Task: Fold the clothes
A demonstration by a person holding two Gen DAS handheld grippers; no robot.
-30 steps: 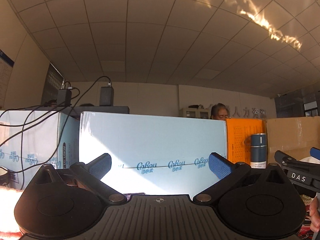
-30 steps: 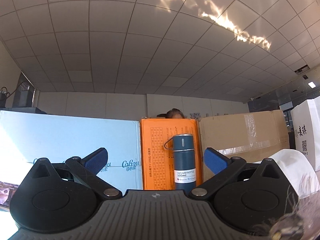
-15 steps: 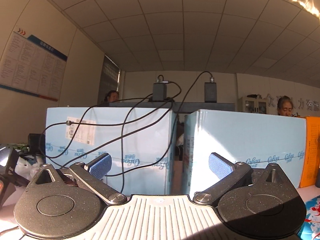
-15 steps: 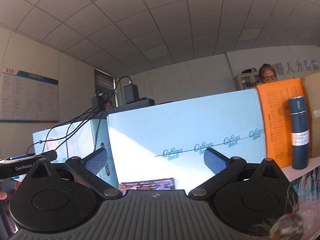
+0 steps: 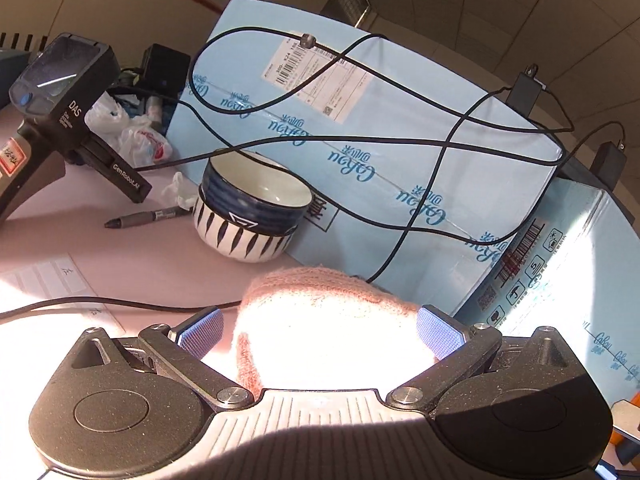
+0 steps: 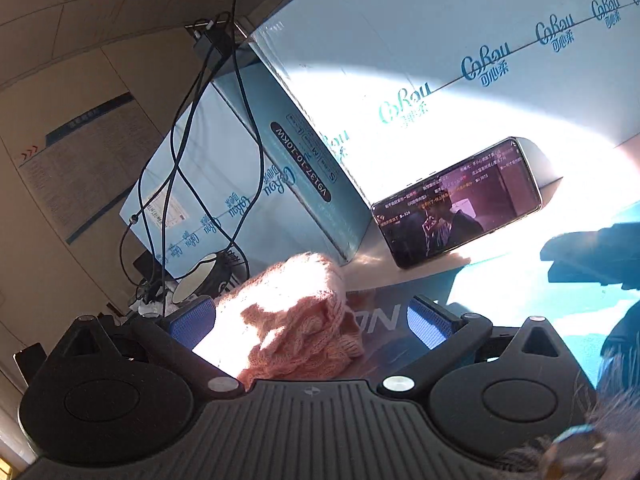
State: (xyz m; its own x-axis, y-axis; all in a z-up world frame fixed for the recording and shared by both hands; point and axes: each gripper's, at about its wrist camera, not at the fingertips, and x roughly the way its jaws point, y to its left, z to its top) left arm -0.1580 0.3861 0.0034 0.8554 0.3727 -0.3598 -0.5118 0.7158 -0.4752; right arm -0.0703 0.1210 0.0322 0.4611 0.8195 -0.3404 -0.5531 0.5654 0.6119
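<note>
Knit: pink knitted garment (image 5: 332, 332), bunched in a soft heap on the table (image 5: 132, 268); no flat panel, sleeve or crease that I can make out.
Left tongs (image 5: 318, 330): jaws spread wide, blue pads either side of the heap; I see no pad pressing into the knit, so I log them as empty.
Right tongs (image 6: 310, 318): jaws also wide apart; the knit (image 6: 296, 316) lies between them, nearer the left pad, with nothing pinched.
Garment place: directly ahead of both tongs, low between the fingers; glare washes out its near part in the left view.
Beyond left tongs: striped bowl (image 5: 252, 208) just past the heap, blue box (image 5: 380, 148) behind it, black cables draped over the box.
Beyond right tongs: phone (image 6: 456, 204) propped against a box, ahead and to the right, well clear of the knit.
Progress: my judgement is that folding is at its start. No fold shows.
Left to do: take hold of the knit, spread it flat, then fold. All of that looks outstanding.
Uncertain: garment type and full extent, since the tong bodies hide the near edge.
</note>
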